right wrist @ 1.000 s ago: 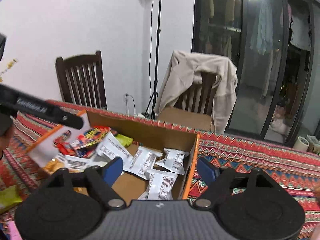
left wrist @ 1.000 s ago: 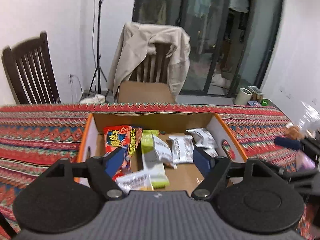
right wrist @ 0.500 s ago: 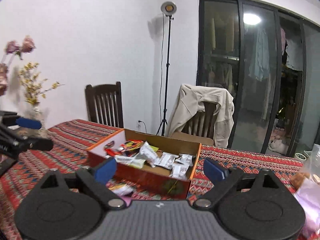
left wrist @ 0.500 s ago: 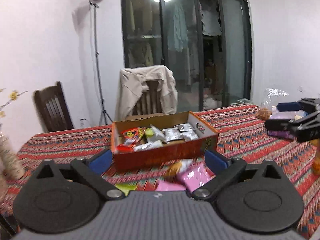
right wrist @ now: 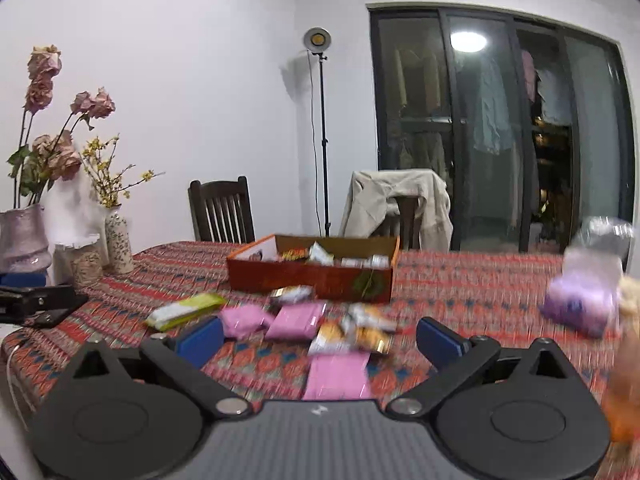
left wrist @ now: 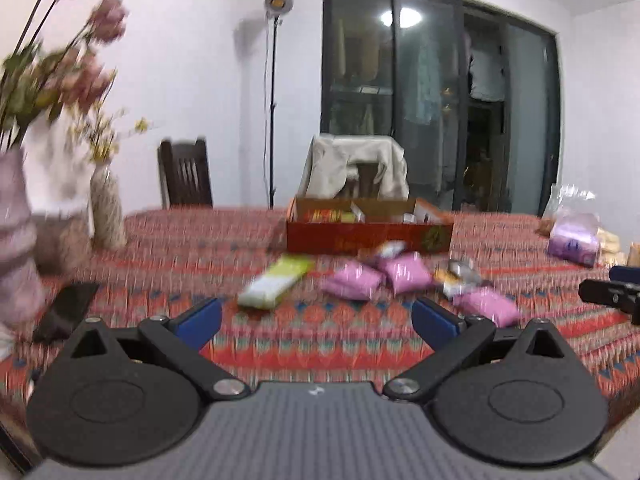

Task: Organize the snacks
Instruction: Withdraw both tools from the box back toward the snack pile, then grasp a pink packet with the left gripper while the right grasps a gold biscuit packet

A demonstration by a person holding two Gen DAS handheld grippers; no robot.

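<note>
An orange cardboard box (left wrist: 368,236) (right wrist: 312,280) holding several snack packets stands far back on the patterned tablecloth. In front of it lie loose snacks: a green-and-white packet (left wrist: 276,282) (right wrist: 186,310), pink packets (left wrist: 354,280) (right wrist: 296,320) and orange-and-white packets (right wrist: 352,332). My left gripper (left wrist: 316,318) is open and empty, well short of the snacks. My right gripper (right wrist: 320,338) has its jaws opening, with nothing gripped; a pink packet (right wrist: 340,372) lies on the cloth below it. Each gripper shows at the edge of the other's view.
Vases with dried flowers (left wrist: 106,208) (right wrist: 24,240) stand at the table's left, and a black phone (left wrist: 66,310) lies near them. Bagged goods (left wrist: 572,236) (right wrist: 580,300) sit at the right. Two chairs, one with a jacket (right wrist: 400,208), stand behind the table.
Both grippers have pulled back from right over the box to the near side of the table, so the box now looks far away. Both pairs of jaws have spread wider.
</note>
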